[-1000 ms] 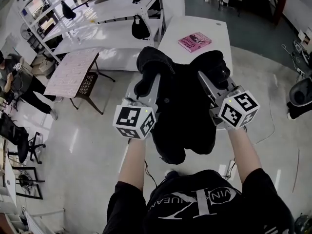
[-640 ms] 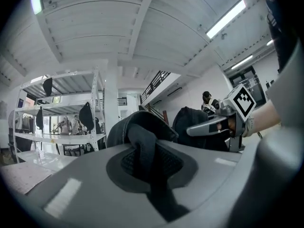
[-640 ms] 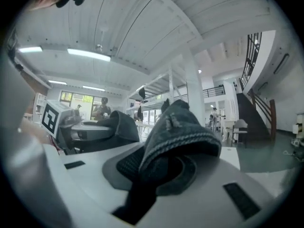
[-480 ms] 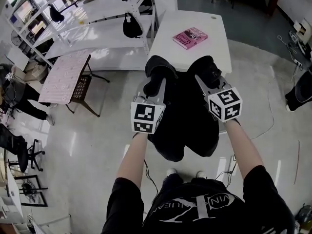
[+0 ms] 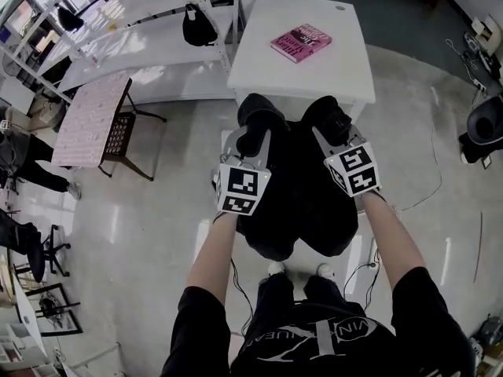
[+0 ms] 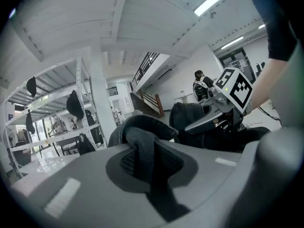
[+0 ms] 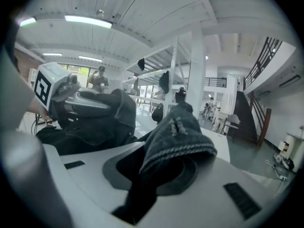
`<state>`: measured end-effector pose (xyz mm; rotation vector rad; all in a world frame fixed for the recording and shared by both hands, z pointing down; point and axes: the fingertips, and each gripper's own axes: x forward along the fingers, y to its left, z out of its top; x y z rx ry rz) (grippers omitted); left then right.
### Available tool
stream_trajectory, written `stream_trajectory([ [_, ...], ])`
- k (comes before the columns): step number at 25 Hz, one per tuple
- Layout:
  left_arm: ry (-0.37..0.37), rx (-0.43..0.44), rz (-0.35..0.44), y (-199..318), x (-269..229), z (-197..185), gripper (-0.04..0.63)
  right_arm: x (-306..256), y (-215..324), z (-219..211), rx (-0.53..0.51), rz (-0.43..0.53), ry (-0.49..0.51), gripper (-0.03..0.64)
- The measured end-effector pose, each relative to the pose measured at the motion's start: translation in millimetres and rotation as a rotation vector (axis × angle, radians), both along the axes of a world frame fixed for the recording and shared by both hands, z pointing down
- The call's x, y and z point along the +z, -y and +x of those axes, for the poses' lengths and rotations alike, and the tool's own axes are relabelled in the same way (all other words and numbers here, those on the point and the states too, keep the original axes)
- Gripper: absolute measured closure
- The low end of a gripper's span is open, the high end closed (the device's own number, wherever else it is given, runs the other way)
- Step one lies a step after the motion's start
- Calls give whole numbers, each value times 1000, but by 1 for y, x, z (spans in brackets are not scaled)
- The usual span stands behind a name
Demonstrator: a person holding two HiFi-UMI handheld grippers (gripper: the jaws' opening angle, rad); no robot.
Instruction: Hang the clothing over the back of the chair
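Far left edge of the head view: a seated person (image 5: 17, 151), partly cut off. Next comes a small side table (image 5: 90, 120) with a patterned top, then white shelving (image 5: 134, 42) with a black bag (image 5: 196, 26) on it.

Left tool (image 5: 253, 138): jaws closed tight on a bunched fold of the clothing (image 5: 299, 203). In the left gripper view the dark fabric runs through the slot between the pads and humps up past the tips.

The clothing is black or dark denim. It hangs between the two tools in front of the person's chest, with the lower part drooping toward the pale floor (image 5: 149, 234). Its top edge sits just at the near edge of the white worktop (image 5: 271, 77).

Right tool (image 5: 330, 132): also clamped on the clothing. The right gripper view shows a stitched hem fold pinched between the pads and flopping over the tips.

Both tools are side by side, near each other, marker cubes facing up. A pink book (image 5: 301, 42) lies on the worktop, well apart from the tools.

White bits show at the clothing's edges; I cannot tell what they are.
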<state>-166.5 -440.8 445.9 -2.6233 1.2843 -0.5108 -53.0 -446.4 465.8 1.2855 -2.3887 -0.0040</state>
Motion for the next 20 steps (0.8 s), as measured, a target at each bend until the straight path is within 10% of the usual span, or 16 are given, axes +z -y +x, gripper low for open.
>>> stream_trajectory([
  [20, 75, 7, -304, 13, 81, 11, 522, 87, 0, 17, 42, -281, -114, 475],
])
